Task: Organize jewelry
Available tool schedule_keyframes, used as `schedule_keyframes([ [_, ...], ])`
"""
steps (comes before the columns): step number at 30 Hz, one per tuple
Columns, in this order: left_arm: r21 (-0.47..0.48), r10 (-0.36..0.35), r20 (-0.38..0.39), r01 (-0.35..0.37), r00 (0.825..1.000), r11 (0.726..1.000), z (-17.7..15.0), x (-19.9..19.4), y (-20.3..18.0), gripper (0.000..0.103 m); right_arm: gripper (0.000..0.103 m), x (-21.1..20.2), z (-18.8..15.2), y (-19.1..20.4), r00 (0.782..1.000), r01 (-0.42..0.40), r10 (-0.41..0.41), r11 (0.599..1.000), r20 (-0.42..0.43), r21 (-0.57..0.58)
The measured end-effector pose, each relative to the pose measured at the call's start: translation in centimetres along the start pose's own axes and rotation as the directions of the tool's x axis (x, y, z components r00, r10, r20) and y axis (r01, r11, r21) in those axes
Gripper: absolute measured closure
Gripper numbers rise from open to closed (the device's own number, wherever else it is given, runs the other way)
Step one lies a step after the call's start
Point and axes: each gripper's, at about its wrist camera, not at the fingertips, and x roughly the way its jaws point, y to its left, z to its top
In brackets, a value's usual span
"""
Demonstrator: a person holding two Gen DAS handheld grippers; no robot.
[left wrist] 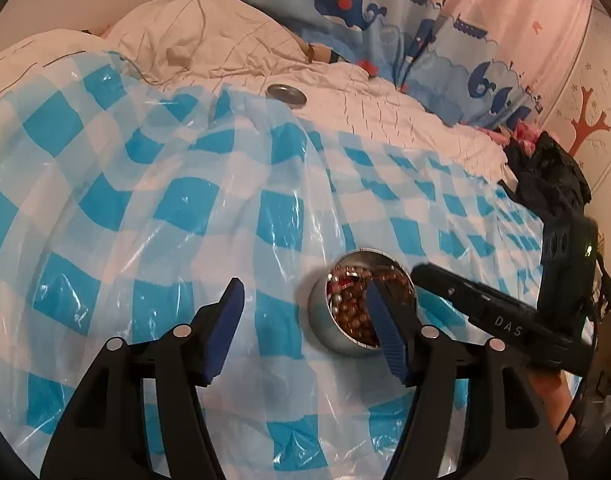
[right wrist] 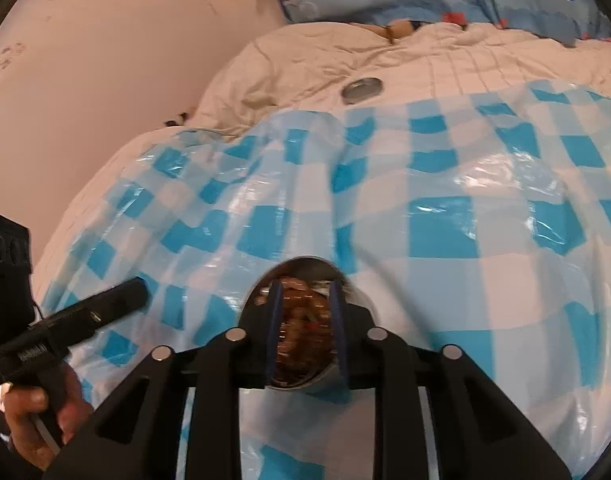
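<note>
Left wrist view: tin (left wrist: 325, 320) full of beads (left wrist: 351, 312) sits on the checked plastic sheet (left wrist: 185, 208), lid off. Left gripper (left wrist: 305, 328) jaws wide apart, nothing between them; the near pad crosses in front of the tin's mouth, contact unclear. Right gripper (left wrist: 417, 270) comes in from the right, tip just beside the tin's rim. Sheet is bare to the left and ahead of the tin. Lid (left wrist: 286, 94) lies well apart on the quilt (left wrist: 405, 120), just past the sheet's far edge.

Right wrist view adds: right gripper (right wrist: 305, 312) jaws partly open, straddling the tin (right wrist: 305, 268) mouth, beads (right wrist: 305, 320) between the pads, blurred; can't tell if any are pinched. A hand (right wrist: 37, 416) holds the left gripper (right wrist: 137, 290) at lower left, clear of the tin. Wall (right wrist: 105, 60) bounds the bed on that side.
</note>
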Motion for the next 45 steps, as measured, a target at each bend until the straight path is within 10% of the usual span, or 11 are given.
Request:
schedule_keyframes([
  [12,0.048,-0.002,-0.014,0.002,1.000,0.999,-1.4,-0.4,-1.1,0.035,0.065,2.2,-1.8,1.9,0.995,0.066,-0.074,0.992,-0.066,-0.106],
  [22,0.069,0.061,0.022,-0.063,0.998,0.996,-6.6,-3.8,-3.6,0.018,0.024,-5.9,-5.2,2.5,0.974,0.220,-0.209,0.965,0.091,-0.143],
  [32,0.208,0.141,0.013,-0.141,0.990,0.968,-9.7,-4.1,-7.5,0.009,0.013,-9.4,-10.9,2.6,0.929,0.370,-0.364,0.920,0.065,-0.128],
  [45,0.186,0.215,0.022,-0.215,0.976,0.959,-9.9,-4.1,-7.2,0.008,0.008,-8.4,-11.9,2.3,0.926,0.373,-0.369,0.927,0.077,-0.049],
])
